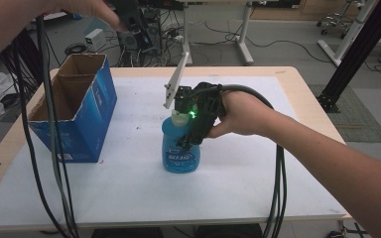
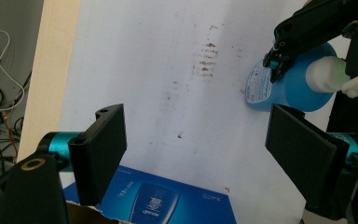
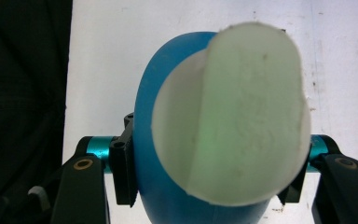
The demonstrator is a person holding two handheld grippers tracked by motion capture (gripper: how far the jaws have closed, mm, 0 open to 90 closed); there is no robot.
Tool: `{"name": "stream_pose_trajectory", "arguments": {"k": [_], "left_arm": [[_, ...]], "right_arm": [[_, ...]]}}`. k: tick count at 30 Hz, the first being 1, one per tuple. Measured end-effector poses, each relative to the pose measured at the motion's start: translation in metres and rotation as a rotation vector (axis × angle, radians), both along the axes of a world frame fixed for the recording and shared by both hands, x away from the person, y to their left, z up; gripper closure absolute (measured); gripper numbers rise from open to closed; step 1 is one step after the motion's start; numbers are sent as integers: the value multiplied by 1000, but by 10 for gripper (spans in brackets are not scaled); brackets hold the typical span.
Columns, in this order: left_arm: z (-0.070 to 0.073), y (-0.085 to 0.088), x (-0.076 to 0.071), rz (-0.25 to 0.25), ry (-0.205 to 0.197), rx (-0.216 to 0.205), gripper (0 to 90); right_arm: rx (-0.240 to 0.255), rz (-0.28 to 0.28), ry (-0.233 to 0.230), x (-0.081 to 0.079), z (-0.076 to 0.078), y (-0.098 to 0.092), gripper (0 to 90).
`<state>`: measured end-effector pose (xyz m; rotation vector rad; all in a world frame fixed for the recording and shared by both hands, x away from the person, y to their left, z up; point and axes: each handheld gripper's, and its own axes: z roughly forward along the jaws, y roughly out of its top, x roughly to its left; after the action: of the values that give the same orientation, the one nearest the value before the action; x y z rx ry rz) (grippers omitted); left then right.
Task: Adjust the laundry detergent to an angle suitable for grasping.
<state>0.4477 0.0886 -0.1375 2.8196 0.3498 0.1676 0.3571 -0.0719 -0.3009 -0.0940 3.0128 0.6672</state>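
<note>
Right gripper (image 1: 191, 136) comes down from above onto the blue bottle (image 1: 180, 148), jaws closed on its upper body just under the white cap (image 1: 178, 116); in the right gripper view the pads sit hard against both sides of the bottle (image 3: 168, 196), w/ the cap (image 3: 233, 116) right up against the lens. So the bottle is held, upright, long axis vertical, roughly mid-table on the white mat (image 1: 228, 193). Its base looks to be on or just at the mat, can't tell which from the high view.

Left gripper (image 2: 193, 144) hangs high over the far left of the table, jaws wide apart w/ nothing between them; its own view looks down past the pads at the mat, the bottle (image 2: 284, 88) off to upper right and a corner of the box (image 2: 168, 200) right below.

Key relation: the blue cardboard box (image 1: 87, 116) stands open-topped well to the left of the bottle, across a bare strip of mat. Box is the big target, bottle the small load, and the right hand (image 1: 243, 114) has the load. Left gripper is nearer the box but has no hold on anything.

Judgement: if the bottle is bound for the box, the move is up, left across the gap, then down through the open top, keeping the axis vertical so the base clears the near wall. Risk: the trailing cables by the box's near side could snag.
</note>
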Motion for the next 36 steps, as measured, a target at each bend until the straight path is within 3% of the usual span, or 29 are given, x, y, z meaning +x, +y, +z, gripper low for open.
{"name": "stream_pose_trajectory", "arguments": {"k": [7, 10, 15, 17, 19, 25, 29, 31, 33, 36], "left_arm": [[-1, 2, 0, 7, 1, 1, 206], [-1, 3, 0, 6, 1, 5, 206], [-2, 2, -1, 10, 5, 2, 206], [-1, 1, -1, 7, 4, 0, 206], [-1, 1, -1, 1, 3, 6, 206], [-1, 1, -1, 5, 6, 1, 206], [-2, 0, -2, 3, 3, -3, 206], [-1, -1, -1, -5, 7, 4, 206], [-2, -3, -2, -7, 7, -3, 206], [-2, -4, -2, -18, 4, 3, 206]], "right_arm": [[0, 3, 18, 1, 0, 1, 364], [-14, -24, 31, 3, 1, 1, 222], [-1, -27, 57, 3, 5, -5, 220], [13, -42, 60, 3, 11, -9, 216], [20, -73, 64, 4, 16, -14, 139], [42, -151, 76, 11, 34, -42, 135], [20, -255, 77, 21, 35, -63, 135], [-1, -333, 83, 26, 32, -75, 135], [-16, -447, 84, 31, 26, -87, 135], [-33, -550, 81, 33, 19, -102, 135]]}}
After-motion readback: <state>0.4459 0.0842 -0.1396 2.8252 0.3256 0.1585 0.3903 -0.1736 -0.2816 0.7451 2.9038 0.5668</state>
